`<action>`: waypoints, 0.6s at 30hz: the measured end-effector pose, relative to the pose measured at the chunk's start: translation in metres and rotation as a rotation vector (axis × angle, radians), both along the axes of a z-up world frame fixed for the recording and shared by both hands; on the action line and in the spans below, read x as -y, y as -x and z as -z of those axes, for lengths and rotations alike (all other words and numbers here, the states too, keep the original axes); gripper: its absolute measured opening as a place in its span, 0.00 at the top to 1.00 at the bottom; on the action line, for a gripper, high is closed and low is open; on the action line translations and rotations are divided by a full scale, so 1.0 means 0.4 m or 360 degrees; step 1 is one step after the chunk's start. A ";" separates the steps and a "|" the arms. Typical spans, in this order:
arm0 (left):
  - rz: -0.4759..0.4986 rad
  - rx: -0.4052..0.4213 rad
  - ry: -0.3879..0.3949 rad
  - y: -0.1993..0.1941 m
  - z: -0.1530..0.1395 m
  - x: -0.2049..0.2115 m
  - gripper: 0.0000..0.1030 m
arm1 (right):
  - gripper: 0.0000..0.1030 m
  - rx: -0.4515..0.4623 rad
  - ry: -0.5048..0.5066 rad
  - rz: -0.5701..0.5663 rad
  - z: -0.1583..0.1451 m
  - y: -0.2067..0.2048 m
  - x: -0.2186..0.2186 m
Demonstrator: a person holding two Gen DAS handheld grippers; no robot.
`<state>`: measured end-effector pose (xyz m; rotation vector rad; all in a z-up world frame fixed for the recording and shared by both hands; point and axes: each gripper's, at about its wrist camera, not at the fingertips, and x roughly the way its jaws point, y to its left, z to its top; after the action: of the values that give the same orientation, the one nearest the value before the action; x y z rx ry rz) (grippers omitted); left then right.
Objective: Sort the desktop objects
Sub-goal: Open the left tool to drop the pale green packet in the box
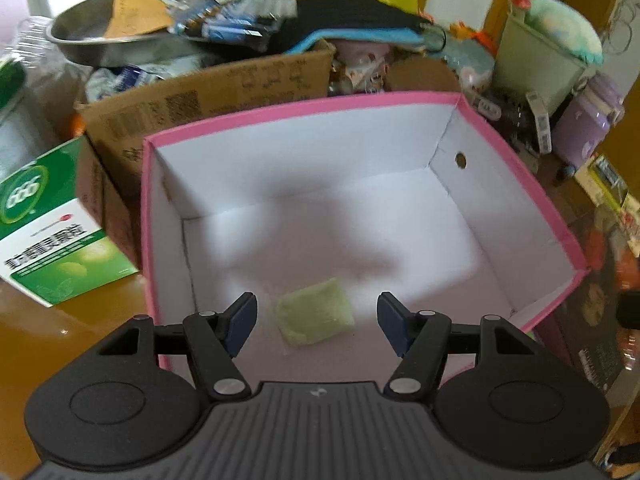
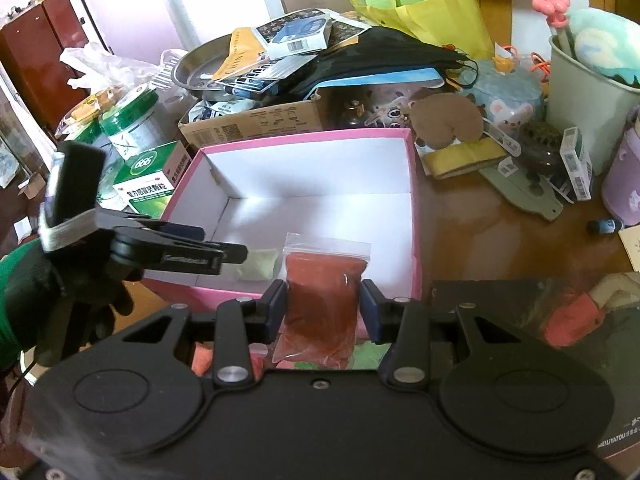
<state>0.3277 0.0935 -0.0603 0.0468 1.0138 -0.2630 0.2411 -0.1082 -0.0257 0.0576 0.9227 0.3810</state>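
- Pink-rimmed cardboard box (image 1: 516, 168), white inside, holds a pale green packet (image 1: 316, 312) at its 6 o'clock wall.
- Left gripper (image 1: 316, 320) hangs over the packet, jaws spread.
- Right gripper (image 2: 324, 308) pinches a clear zip bag of red powder (image 2: 324, 284).
- Green medicine carton (image 1: 52, 224) at the box's 9 o'clock.

Box at the middle, clutter behind and to both sides

A small packet (image 1: 315, 312) lies in the open box (image 1: 352, 100) near its front wall — a cardboard carton (image 1: 208, 100) stands just behind, a medicine box (image 1: 60, 224) to its left, a bucket (image 2: 588, 108) behind right — the left gripper (image 1: 316, 320) hovers over the packet.
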 end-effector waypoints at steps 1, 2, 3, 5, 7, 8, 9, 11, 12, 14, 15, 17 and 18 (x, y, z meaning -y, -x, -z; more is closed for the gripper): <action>-0.0011 0.0016 0.0006 0.008 -0.008 -0.007 0.36 | 0.61 -0.0002 0.0001 -0.0005 0.001 -0.004 -0.003; -0.0022 0.0029 0.0010 0.015 -0.015 -0.015 0.36 | 0.61 -0.0004 0.0000 -0.0009 0.002 -0.007 -0.006; -0.0033 0.0043 0.0013 0.023 -0.022 -0.023 0.36 | 0.61 -0.0006 0.0000 -0.0014 0.003 -0.010 -0.009; -0.0055 0.0069 0.0021 0.037 -0.037 -0.039 0.36 | 0.61 -0.0009 0.0006 -0.0025 0.004 -0.015 -0.016; -0.0077 0.0096 0.0028 0.052 -0.052 -0.055 0.36 | 0.61 -0.0008 0.0015 -0.0041 0.005 -0.022 -0.025; -0.0087 0.0109 0.0032 0.059 -0.059 -0.063 0.36 | 0.61 -0.0008 0.0020 -0.0048 0.005 -0.026 -0.030; -0.0098 0.0122 0.0036 0.066 -0.066 -0.071 0.36 | 0.61 -0.0012 0.0026 -0.0054 0.008 -0.033 -0.034; -0.0116 0.0146 0.0041 0.082 -0.079 -0.086 0.36 | 0.61 -0.0023 0.0041 -0.0067 0.016 -0.048 -0.043; -0.0118 0.0153 0.0044 0.092 -0.084 -0.091 0.36 | 0.61 -0.0028 0.0049 -0.0073 0.020 -0.056 -0.047; -0.0123 0.0164 0.0054 0.115 -0.092 -0.101 0.36 | 0.61 -0.0038 0.0064 -0.0086 0.027 -0.071 -0.055; -0.0127 0.0167 0.0059 0.125 -0.095 -0.105 0.36 | 0.61 -0.0043 0.0071 -0.0092 0.031 -0.079 -0.060; -0.0134 0.0175 0.0065 0.149 -0.099 -0.112 0.36 | 0.61 -0.0053 0.0086 -0.0105 0.038 -0.094 -0.068; -0.0138 0.0180 0.0067 0.162 -0.101 -0.115 0.36 | 0.61 -0.0058 0.0094 -0.0111 0.042 -0.101 -0.072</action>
<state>0.2629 0.1396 -0.0199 -0.0205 0.8953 -0.2003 0.2817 -0.0792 -0.0425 -0.0216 0.9732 0.4185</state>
